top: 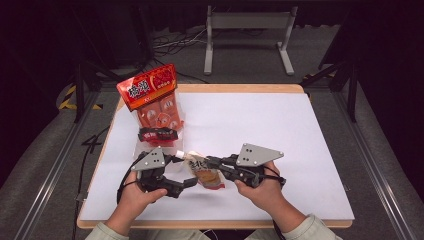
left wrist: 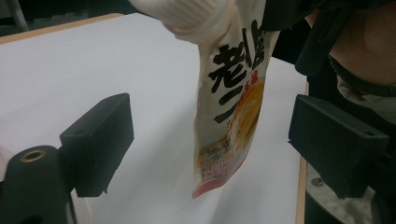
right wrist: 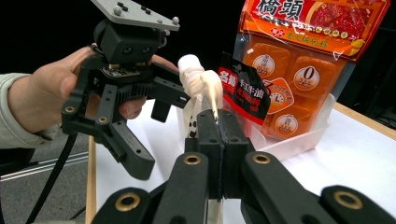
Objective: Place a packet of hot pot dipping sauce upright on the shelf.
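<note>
My right gripper pinches the noodle packet; my left gripper, jaws spread round it, should clamp next.

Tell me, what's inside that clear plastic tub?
The clear tub holds a tall orange snack bag standing upright and a small black packet in front. The bag's bottom is hidden behind that packet.

Both grippers are matte black, the left gripper and right gripper each topped by a grey three-cornered plate studded with small screws. Brass-coloured bushings ring the jaw pivots, and a black cable trails behind each body. The person's sleeves are pale grey-green.
</note>
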A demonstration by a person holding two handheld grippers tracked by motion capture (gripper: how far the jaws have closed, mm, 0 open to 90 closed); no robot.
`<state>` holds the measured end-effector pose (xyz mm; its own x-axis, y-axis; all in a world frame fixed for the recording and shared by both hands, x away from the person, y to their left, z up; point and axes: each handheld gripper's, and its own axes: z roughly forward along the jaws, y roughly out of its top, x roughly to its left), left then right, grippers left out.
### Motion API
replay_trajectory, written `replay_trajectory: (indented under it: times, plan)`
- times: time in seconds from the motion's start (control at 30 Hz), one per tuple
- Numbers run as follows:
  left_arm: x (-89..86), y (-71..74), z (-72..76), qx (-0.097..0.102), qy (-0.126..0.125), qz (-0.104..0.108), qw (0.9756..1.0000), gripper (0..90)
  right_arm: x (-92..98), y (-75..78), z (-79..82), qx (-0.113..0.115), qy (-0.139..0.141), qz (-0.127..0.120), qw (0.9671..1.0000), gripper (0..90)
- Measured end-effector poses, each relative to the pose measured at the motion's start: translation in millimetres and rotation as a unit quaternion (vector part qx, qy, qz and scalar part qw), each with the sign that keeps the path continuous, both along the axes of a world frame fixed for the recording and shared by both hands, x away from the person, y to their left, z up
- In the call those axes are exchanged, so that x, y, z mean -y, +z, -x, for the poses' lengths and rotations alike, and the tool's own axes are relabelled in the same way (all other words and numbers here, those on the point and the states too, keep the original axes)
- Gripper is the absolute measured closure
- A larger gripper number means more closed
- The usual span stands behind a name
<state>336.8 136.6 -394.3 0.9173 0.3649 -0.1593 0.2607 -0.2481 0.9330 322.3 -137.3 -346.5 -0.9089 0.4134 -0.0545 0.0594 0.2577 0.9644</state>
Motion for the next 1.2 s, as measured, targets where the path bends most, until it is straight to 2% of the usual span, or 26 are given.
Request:
replay_trajectory:
  times: [0.1, 0.23, 0.3, 0.4, 0.47, 0.6, 0.83, 0.93, 1.0, 1.2]
  plan:
    - [4.3, -2.3, -0.8, -0.002, -0.004, 0.005, 1.0, 21.0, -0.4, -0.3, 0.7, -0.001, 0.001, -0.002, 1.0, 89.8]
    - [8.4, -4.0, -2.6, -0.005, -0.016, 0.01, 0.9998, 31.5, -0.7, -0.9, 0.9, -0.001, 0.003, -0.007, 1.0, 89.8]
    - [9.2, -4.4, -3.2, 0.003, -0.019, 0.01, 0.9998, 40.2, -0.8, -1.4, 0.6, -0.003, 0.004, -0.008, 1.0, 89.8]
    - [8.1, -5.5, -4.9, 0.021, -0.019, -0.009, 0.9995, 54.7, -0.7, -2.1, 0.3, -0.005, 0.005, -0.008, 0.9999, 89.8]
    - [6.5, -6.6, -6.0, 0.018, -0.03, -0.008, 0.9994, 66.7, -0.7, -2.9, -0.1, -0.006, 0.007, -0.009, 0.9999, 89.7]
    - [5.0, -5.1, -6.0, 0.019, -0.039, -0.01, 0.999, 78.6, 0.3, -3.7, -1.4, -0.008, 0.007, -0.014, 0.9998, 89.7]
    - [0.8, 3.6, -4.4, 0.014, -0.047, -0.031, 0.9983, 85.1, 1.4, -3.8, -3.2, -0.017, 0.011, -0.02, 0.9996, 87.3]
    - [-1.6, 7.4, -4.1, 0.014, -0.043, -0.04, 0.9982, 86.0, 1.5, -3.9, -3.8, -0.02, 0.012, -0.024, 0.9994, 82.5]
    - [-3.1, 9.8, -4.0, 0.015, -0.041, -0.047, 0.998, 86.3, 2.7, -3.0, -4.8, -0.031, 0.019, -0.03, 0.9989, 77.3]
    - [-12.3, 15.3, -5.9, 0.011, -0.026, -0.049, 0.9984, 86.6, 13.7, 1.0, -8.2, -0.041, 0.013, -0.04, 0.9983, 69.9]
